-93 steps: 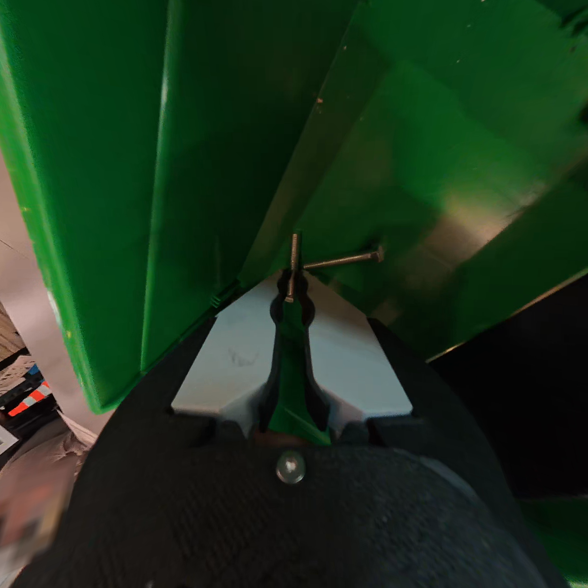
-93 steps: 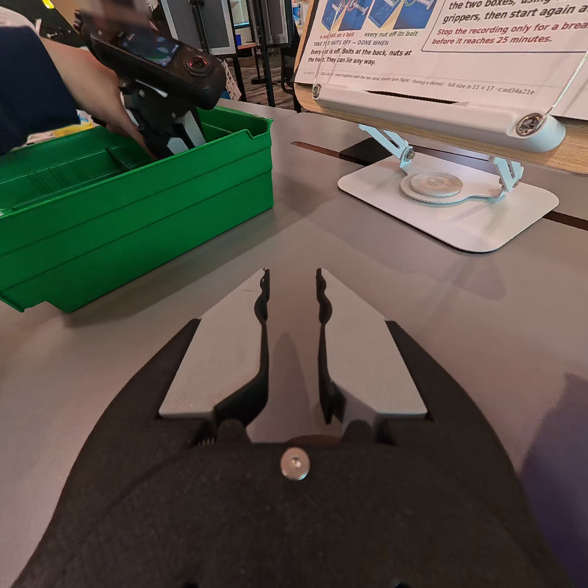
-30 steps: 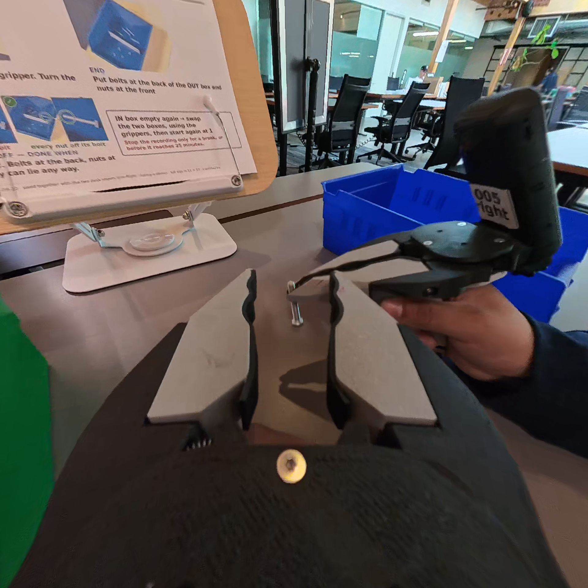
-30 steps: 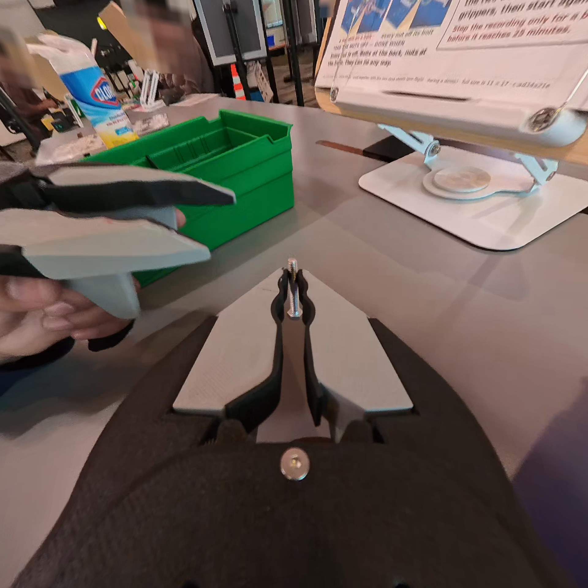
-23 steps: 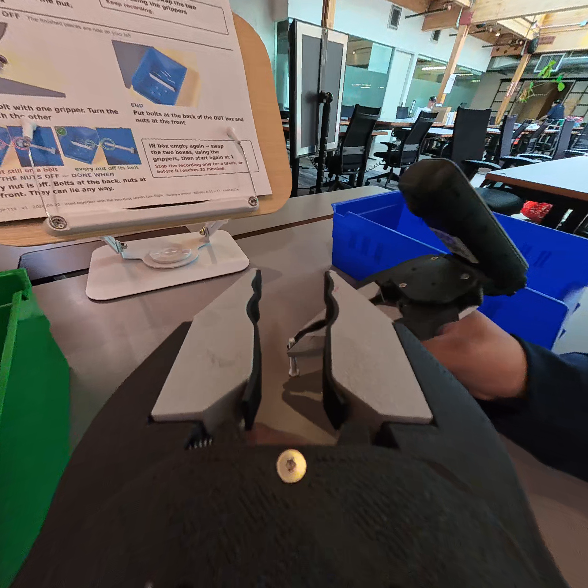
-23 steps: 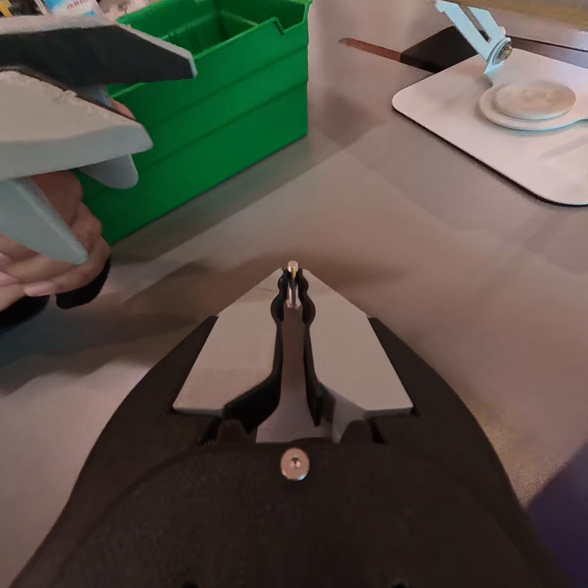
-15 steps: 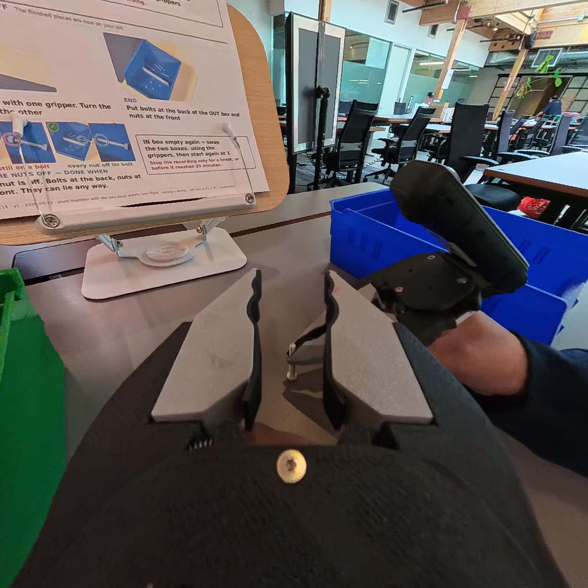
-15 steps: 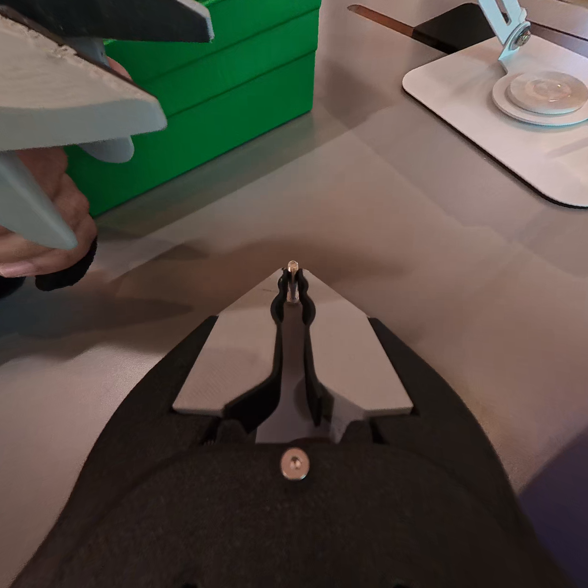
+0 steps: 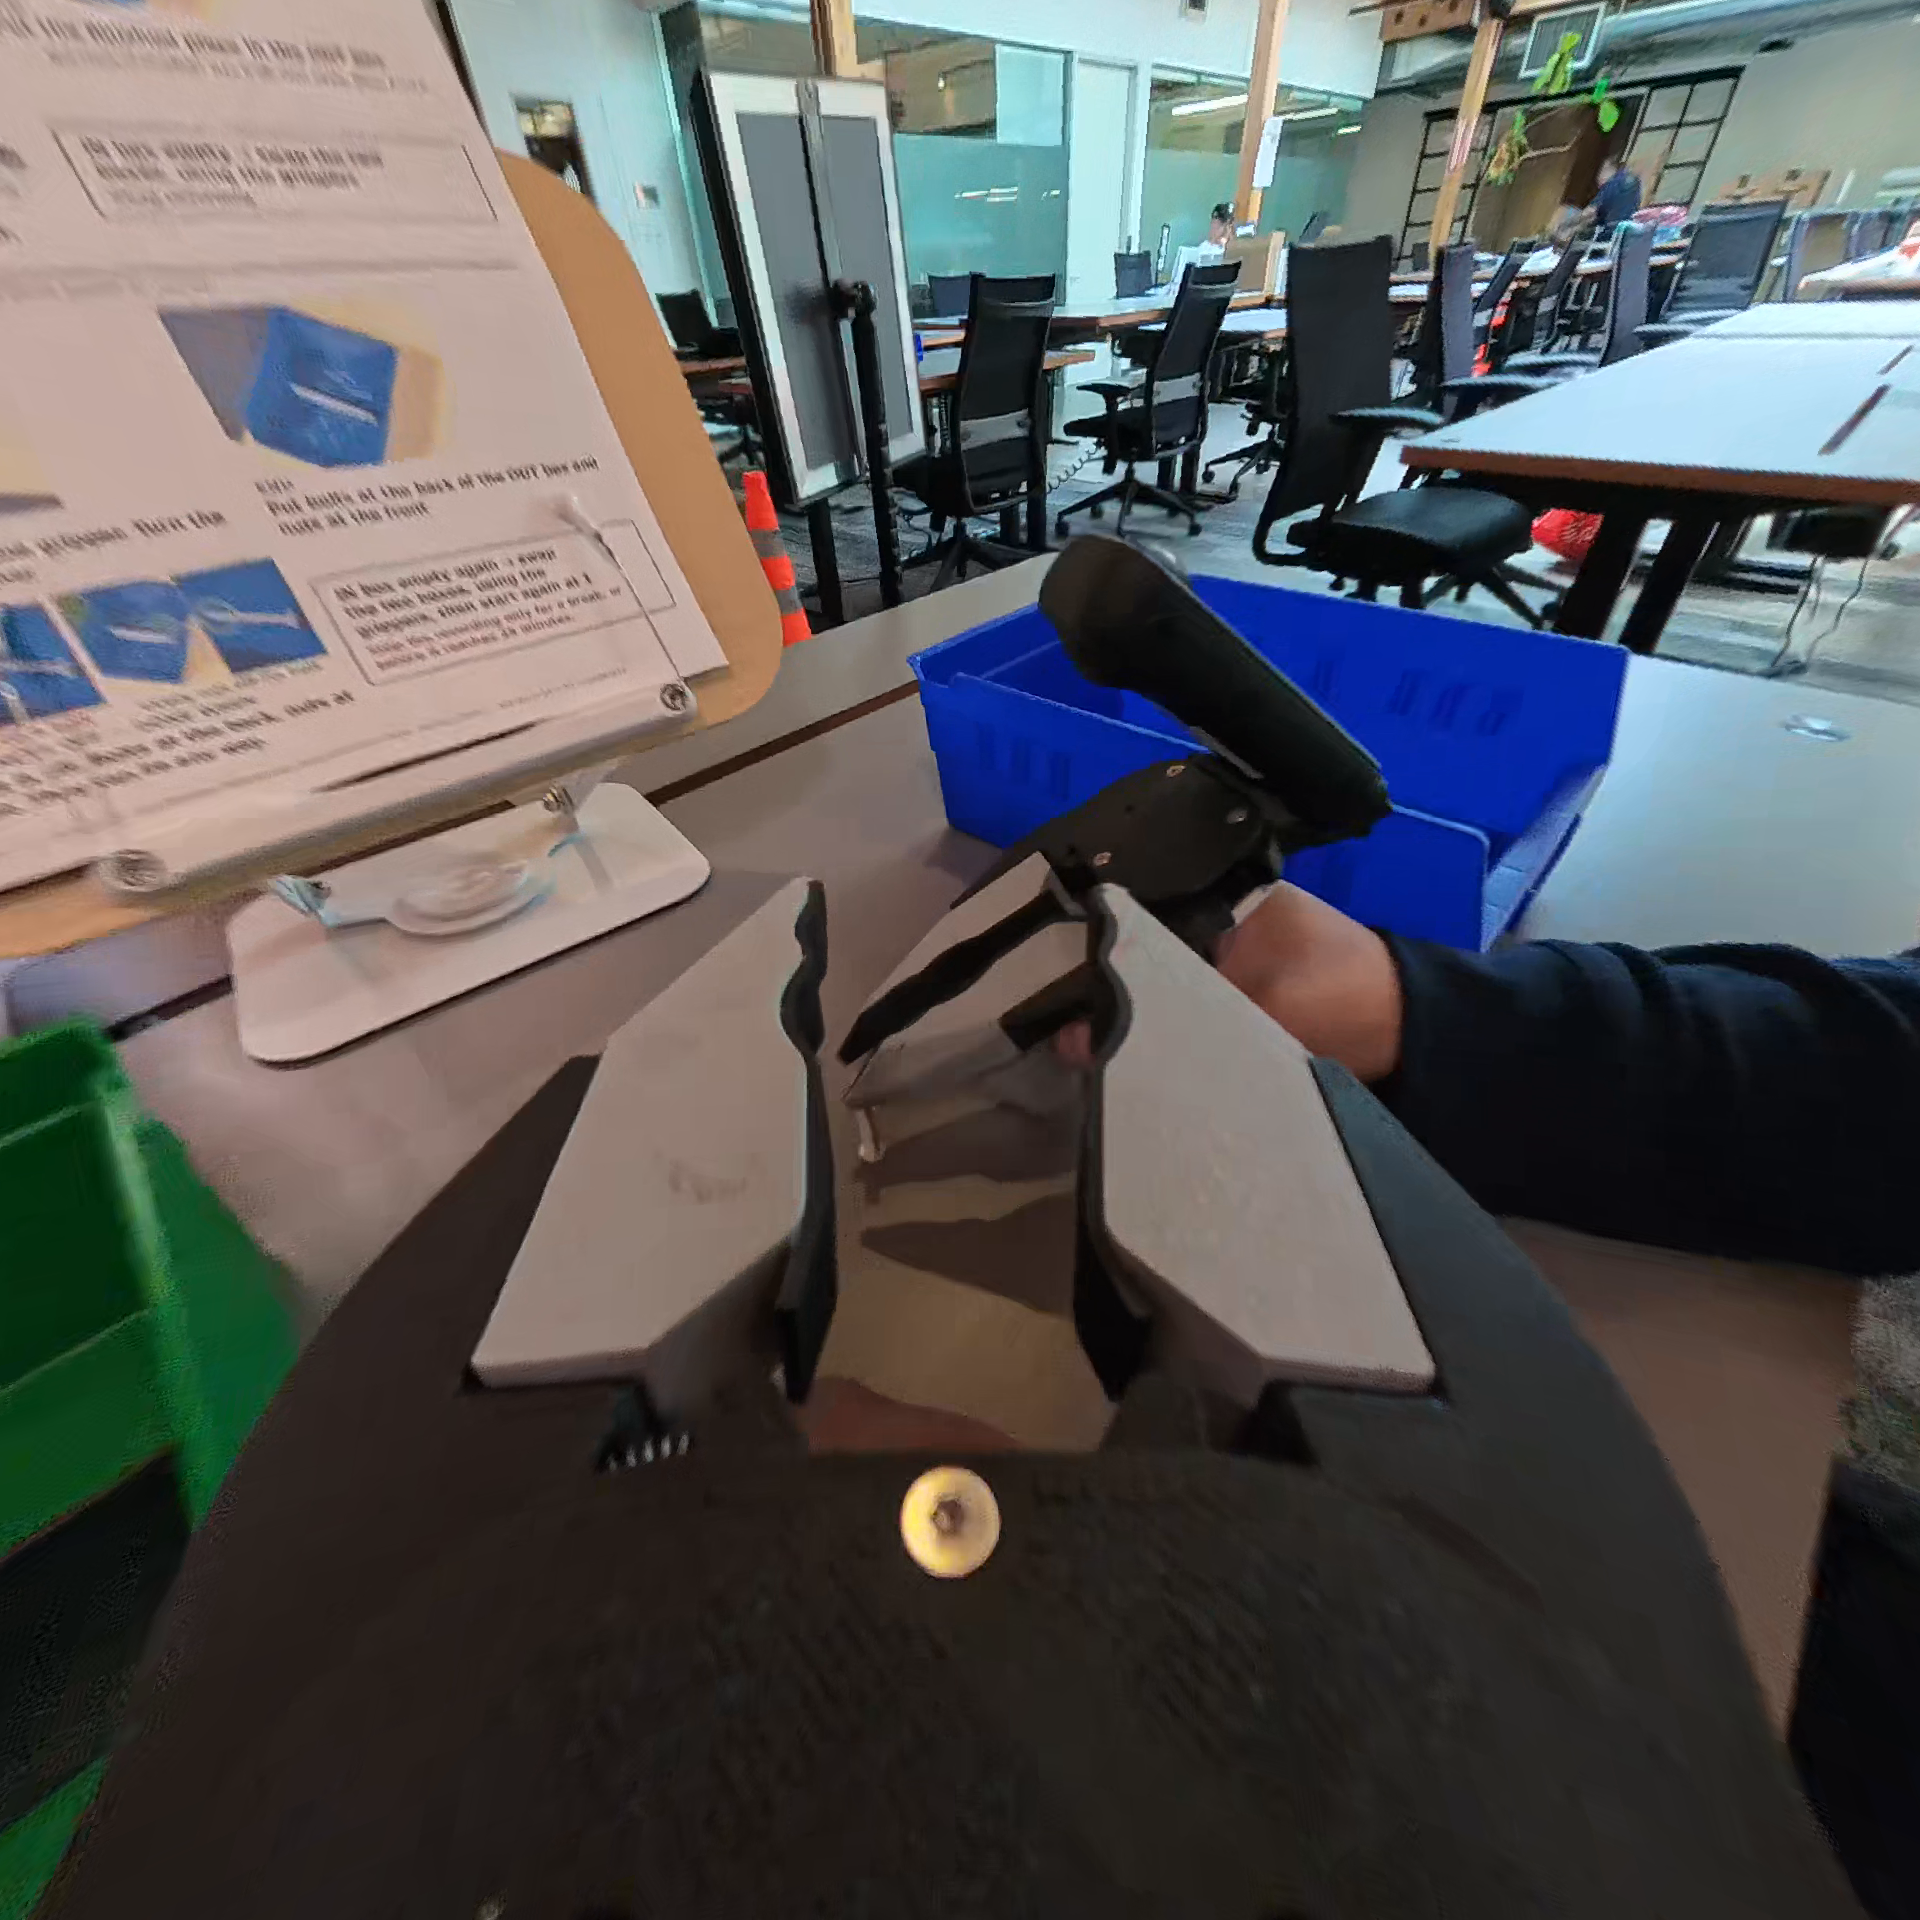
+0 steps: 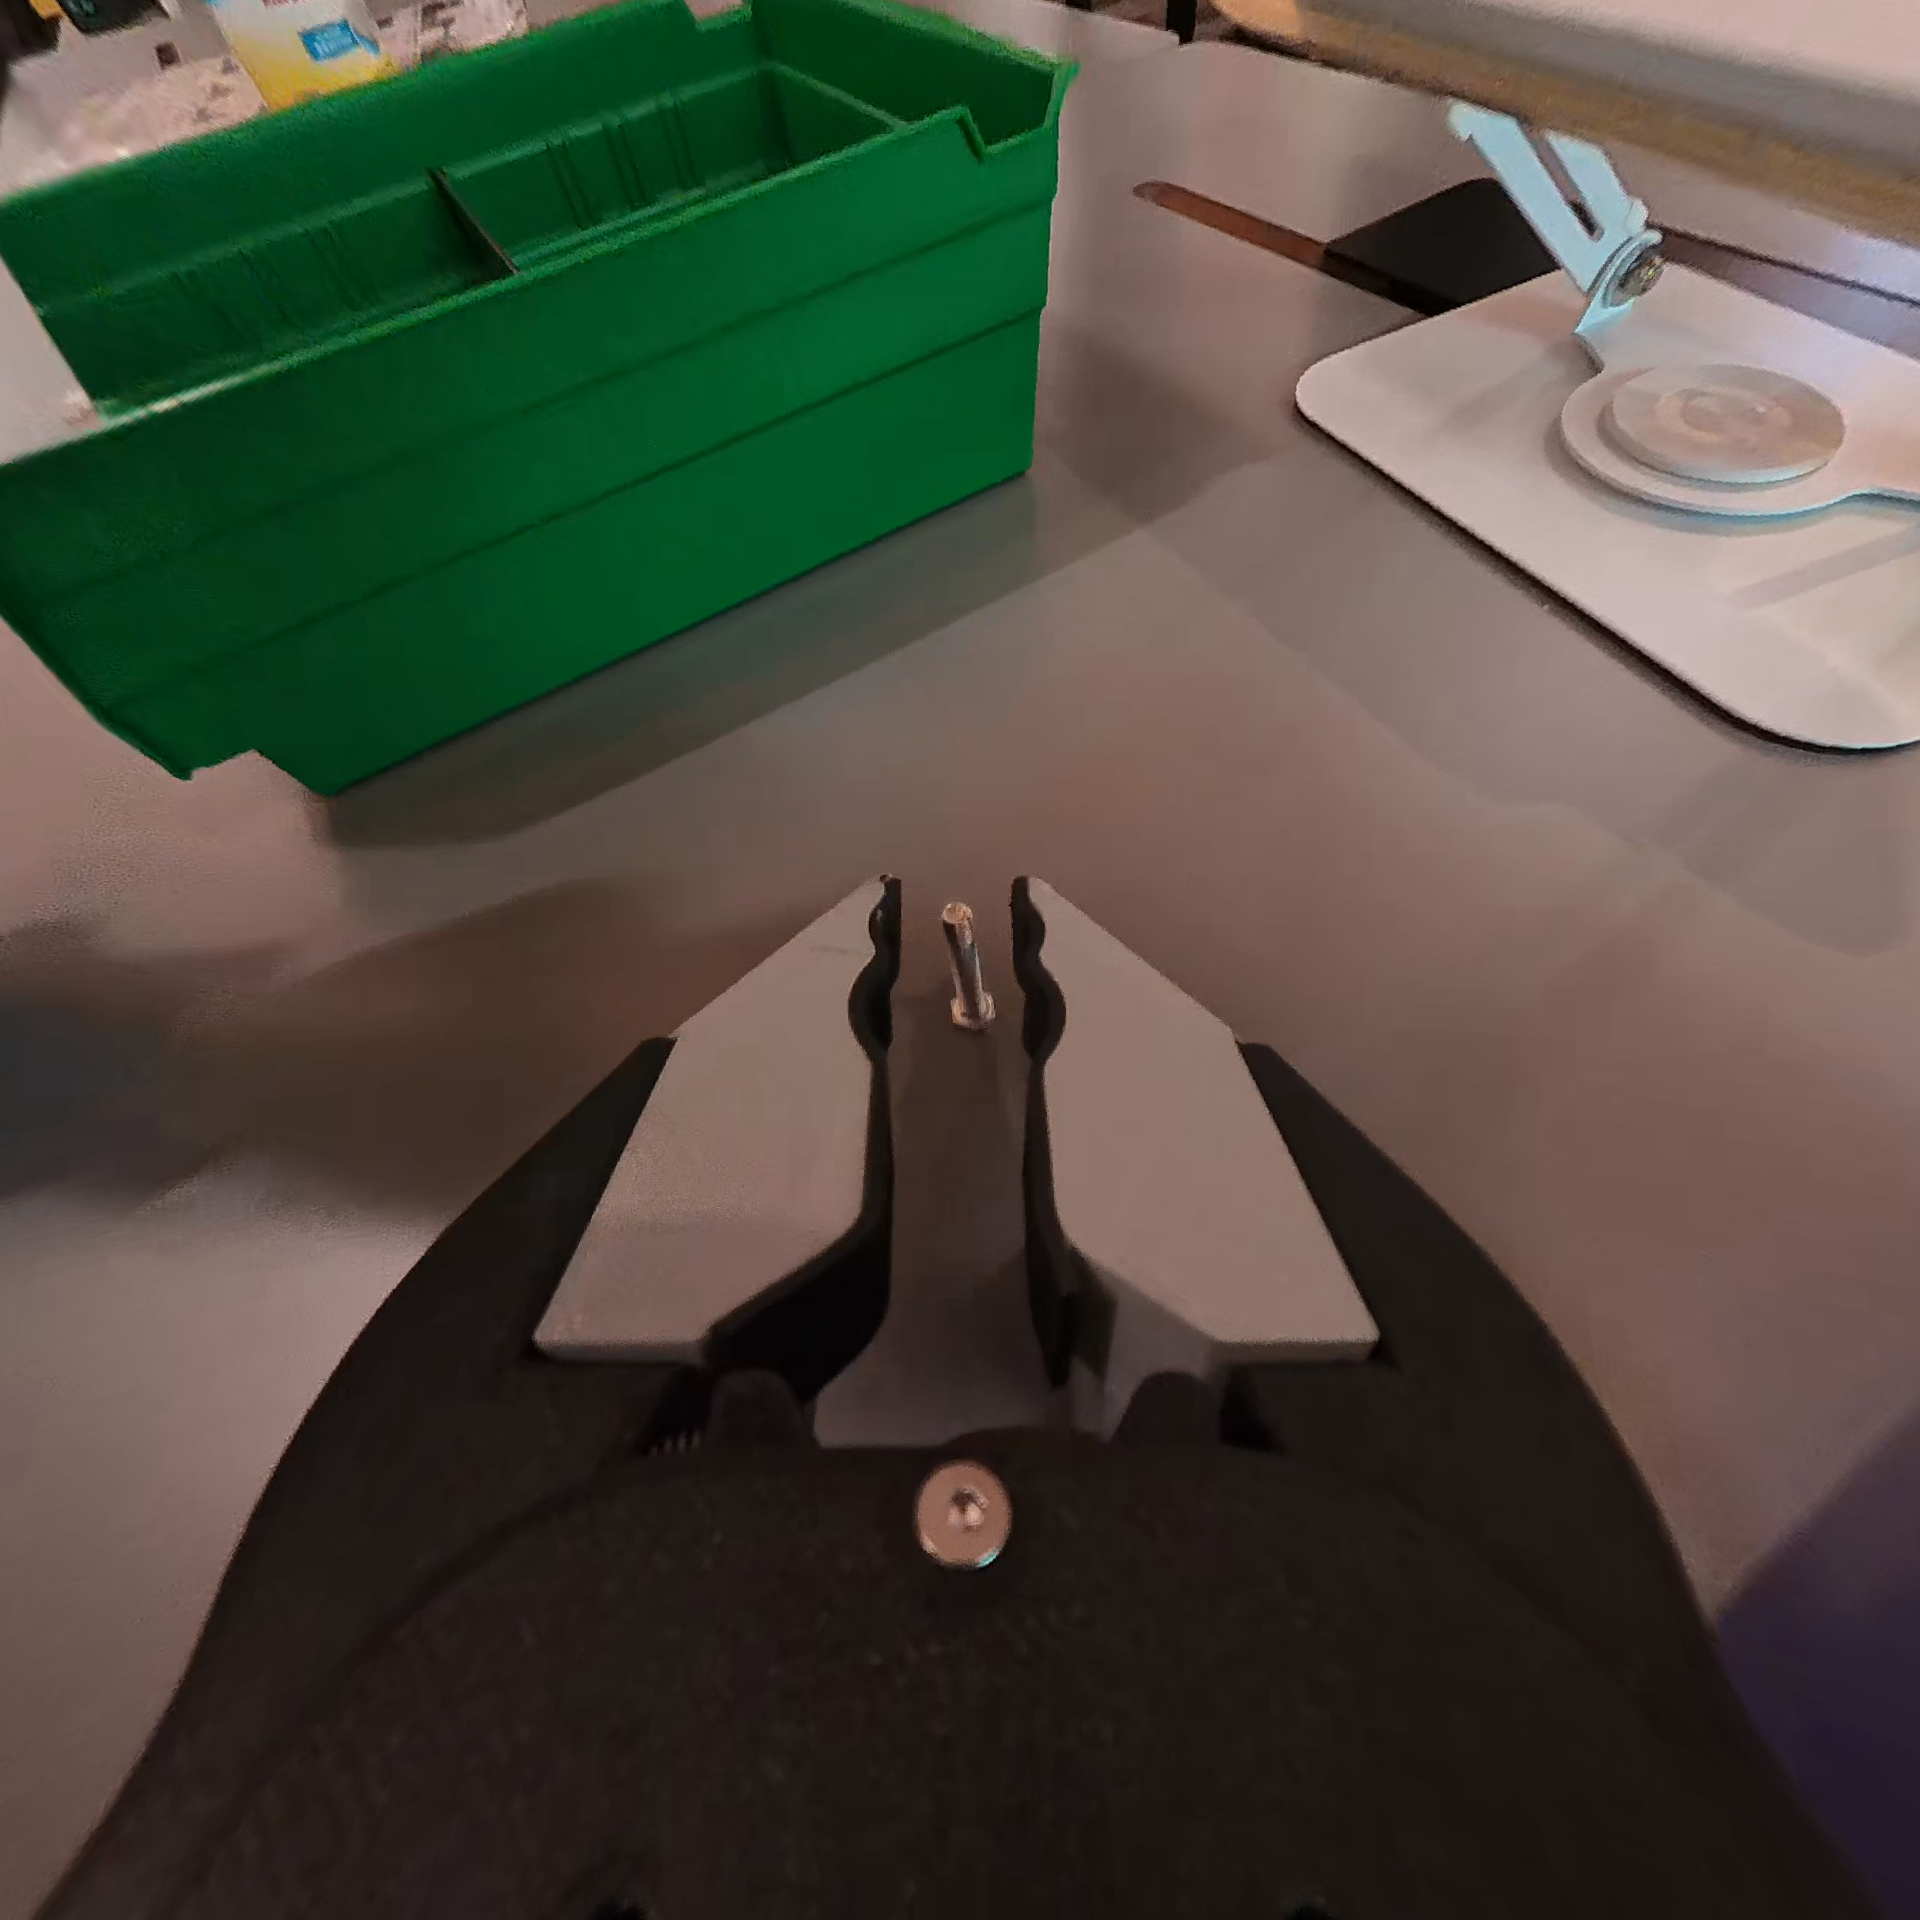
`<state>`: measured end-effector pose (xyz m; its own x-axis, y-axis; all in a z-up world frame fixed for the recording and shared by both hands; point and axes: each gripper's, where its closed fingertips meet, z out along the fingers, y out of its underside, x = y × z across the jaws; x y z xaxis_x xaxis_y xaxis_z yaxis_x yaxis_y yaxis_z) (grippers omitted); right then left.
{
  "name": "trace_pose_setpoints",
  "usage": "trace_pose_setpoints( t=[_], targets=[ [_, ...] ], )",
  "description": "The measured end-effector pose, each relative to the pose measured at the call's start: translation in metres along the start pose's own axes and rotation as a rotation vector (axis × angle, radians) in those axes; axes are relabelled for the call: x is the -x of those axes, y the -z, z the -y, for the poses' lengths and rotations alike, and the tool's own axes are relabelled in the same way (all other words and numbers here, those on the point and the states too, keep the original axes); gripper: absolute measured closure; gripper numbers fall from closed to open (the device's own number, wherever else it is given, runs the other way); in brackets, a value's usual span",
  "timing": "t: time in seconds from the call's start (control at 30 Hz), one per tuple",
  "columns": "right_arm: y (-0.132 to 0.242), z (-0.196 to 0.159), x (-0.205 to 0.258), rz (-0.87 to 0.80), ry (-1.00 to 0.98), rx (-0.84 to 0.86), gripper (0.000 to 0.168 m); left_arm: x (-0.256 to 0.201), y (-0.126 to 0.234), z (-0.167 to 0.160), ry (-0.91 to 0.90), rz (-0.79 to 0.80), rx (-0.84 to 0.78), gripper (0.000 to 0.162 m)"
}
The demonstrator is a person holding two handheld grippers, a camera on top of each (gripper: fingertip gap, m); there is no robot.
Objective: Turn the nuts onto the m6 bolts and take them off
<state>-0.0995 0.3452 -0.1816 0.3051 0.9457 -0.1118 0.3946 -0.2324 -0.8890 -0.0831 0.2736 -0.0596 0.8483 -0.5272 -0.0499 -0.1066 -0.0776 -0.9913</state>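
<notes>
The grey desk stood in an open office with rows of black chairs and carried one green bin, one blue bin and one white stand. One bolt stood head-down on the desk between the parted right tongs, untouched. The left tongs gaped empty.
</notes>
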Motion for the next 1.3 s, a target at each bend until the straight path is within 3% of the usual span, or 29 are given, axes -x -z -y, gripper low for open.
trace_pose_setpoints(
  t=[0.03,0.17,0.33,0.5,0.7,0.8,0.87,1.0,1.3],
  targets=[
    [0.002,0.003,0.0,-0.003,0.0,-0.015,0.15,0.001,0.015,0.009,-0.029,-0.005,0.011,0.114],
    [0.009,0.015,0.002,-0.012,0.008,-0.066,0.149,0.028,0.073,0.007,-0.137,-0.053,0.25,0.111],
    [0.012,0.019,0.003,-0.043,0.038,-0.075,0.15,0.101,0.121,-0.055,-0.104,-0.046,0.64,0.111],
    [0.011,0.017,0.003,-0.063,0.067,-0.066,0.151,0.132,0.133,-0.141,0.061,-0.079,0.974,0.107],
    [0.011,0.012,0.0,-0.082,0.055,-0.06,0.151,0.126,0.135,-0.182,0.015,-0.179,1.168,0.101],
    [0.013,0.013,-0.002,-0.086,0.047,-0.067,0.151,0.129,0.133,-0.185,0.006,-0.179,1.229,0.097],
    [0.013,0.013,-0.004,-0.088,0.043,-0.069,0.151,0.148,0.131,-0.186,-0.09,-0.088,1.241,0.122],
    [0.013,0.012,-0.006,-0.087,0.037,-0.066,0.152,0.16,0.126,-0.188,-0.101,-0.045,1.218,0.115],
    [0.007,0.003,-0.01,-0.089,0.032,-0.029,0.153,0.14,0.128,-0.186,-0.012,-0.16,1.137,0.11]
  ],
)
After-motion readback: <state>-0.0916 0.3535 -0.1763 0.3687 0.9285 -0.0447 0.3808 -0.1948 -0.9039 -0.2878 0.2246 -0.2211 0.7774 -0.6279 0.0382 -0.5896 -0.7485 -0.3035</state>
